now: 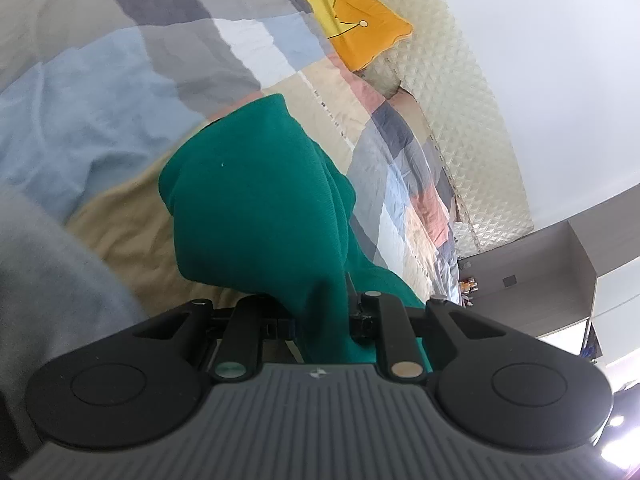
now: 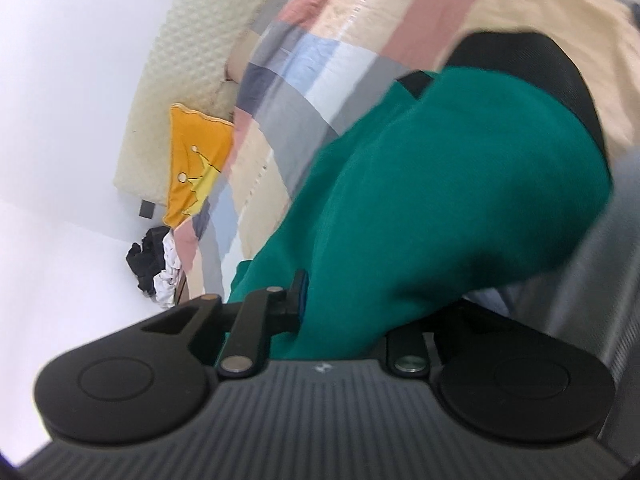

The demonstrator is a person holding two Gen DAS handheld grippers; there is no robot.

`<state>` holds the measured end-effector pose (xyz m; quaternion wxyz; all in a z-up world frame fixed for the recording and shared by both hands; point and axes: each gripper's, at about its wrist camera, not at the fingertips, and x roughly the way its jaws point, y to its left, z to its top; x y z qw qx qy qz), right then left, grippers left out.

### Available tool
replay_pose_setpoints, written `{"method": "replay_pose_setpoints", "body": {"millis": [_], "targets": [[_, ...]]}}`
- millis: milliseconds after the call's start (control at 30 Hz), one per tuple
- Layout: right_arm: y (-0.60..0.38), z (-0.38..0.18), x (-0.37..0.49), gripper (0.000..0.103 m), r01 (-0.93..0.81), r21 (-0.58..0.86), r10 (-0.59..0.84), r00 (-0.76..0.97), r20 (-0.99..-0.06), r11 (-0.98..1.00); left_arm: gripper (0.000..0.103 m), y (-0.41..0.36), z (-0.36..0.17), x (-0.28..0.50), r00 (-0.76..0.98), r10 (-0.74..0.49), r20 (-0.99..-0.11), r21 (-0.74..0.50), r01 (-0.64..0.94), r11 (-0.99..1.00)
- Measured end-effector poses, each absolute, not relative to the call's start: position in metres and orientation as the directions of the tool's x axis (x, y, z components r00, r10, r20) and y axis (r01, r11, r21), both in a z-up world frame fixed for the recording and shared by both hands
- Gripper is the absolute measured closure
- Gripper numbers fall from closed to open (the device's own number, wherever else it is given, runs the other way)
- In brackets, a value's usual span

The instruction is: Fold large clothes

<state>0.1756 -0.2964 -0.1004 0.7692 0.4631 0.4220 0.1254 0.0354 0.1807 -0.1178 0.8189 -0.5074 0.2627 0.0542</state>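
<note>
Up close, the left gripper (image 1: 322, 322) was pinched down on a bunched fold of the green garment (image 1: 256, 200), its jaws nearly together with the knit cloth squeezed between them and spilling away over the bed. The right gripper (image 2: 340, 308) had the same green garment (image 2: 440, 184) clamped too, jaws drawn narrow on a thick wad of it, though only the one finger (image 2: 298, 294) on the picture's left showed and the other lay buried under the fabric. So both tongs had a hold, and the garment hung between them in a loose, rounded heap, not flat, no clean crease to be seen anywhere. By that reading the fold was barely begun: the cloth was gathered and raised clear, and spreading, squaring and doubling it over were, by my guess, all left to do. A black strip (image 2: 560, 76) peeked from behind the green in the right view, and what it was could not be told. Beyond lay the patchwork bedcover (image 1: 120, 80) in blue, grey, beige and pink, and farther off the orange pillow (image 1: 360, 28) rested against the quilted cream headboard (image 1: 460, 100).
</note>
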Motion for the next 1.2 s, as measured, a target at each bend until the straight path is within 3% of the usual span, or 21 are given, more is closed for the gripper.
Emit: {"method": "replay_pose_setpoints", "body": {"millis": [100, 200, 267, 400, 500, 767, 1200], "targets": [[-0.295, -0.100, 0.175, 0.068, 0.194, 0.821, 0.581, 0.620, -0.527, 0.537, 0.081, 0.184, -0.121, 0.037, 0.849, -0.186, -0.495, -0.806, -0.368, 0.463], [-0.295, -0.100, 0.179, 0.051, 0.192, 0.843, 0.600, 0.624, -0.501, 0.503, 0.075, 0.186, -0.119, 0.045, 0.837, -0.200, -0.510, -0.806, -0.384, 0.451], [-0.295, -0.099, 0.183, 0.046, 0.206, 0.850, 0.606, 0.621, -0.497, 0.485, 0.070, 0.186, -0.116, 0.051, 0.837, -0.207, -0.507, -0.812, -0.382, 0.442], [-0.295, -0.096, 0.193, 0.045, 0.188, 0.871, 0.617, 0.639, -0.460, 0.455, 0.053, 0.186, -0.107, 0.065, 0.849, -0.217, -0.483, -0.825, -0.357, 0.438], [-0.295, -0.092, 0.202, 0.045, 0.154, 0.889, 0.633, 0.651, -0.419, 0.430, 0.050, 0.184, -0.099, 0.077, 0.857, -0.205, -0.473, -0.820, -0.342, 0.459], [-0.289, -0.094, 0.244, 0.044, 0.140, 0.901, 0.637, 0.664, -0.393, 0.410, 0.049, 0.183, -0.086, 0.129, 0.851, -0.160, -0.500, -0.780, -0.363, 0.510], [-0.285, -0.128, 0.330, 0.046, 0.231, 0.840, 0.566, 0.648, -0.509, 0.491, 0.048, 0.175, -0.092, 0.235, 0.833, -0.044, -0.552, -0.620, -0.375, 0.689]]}}
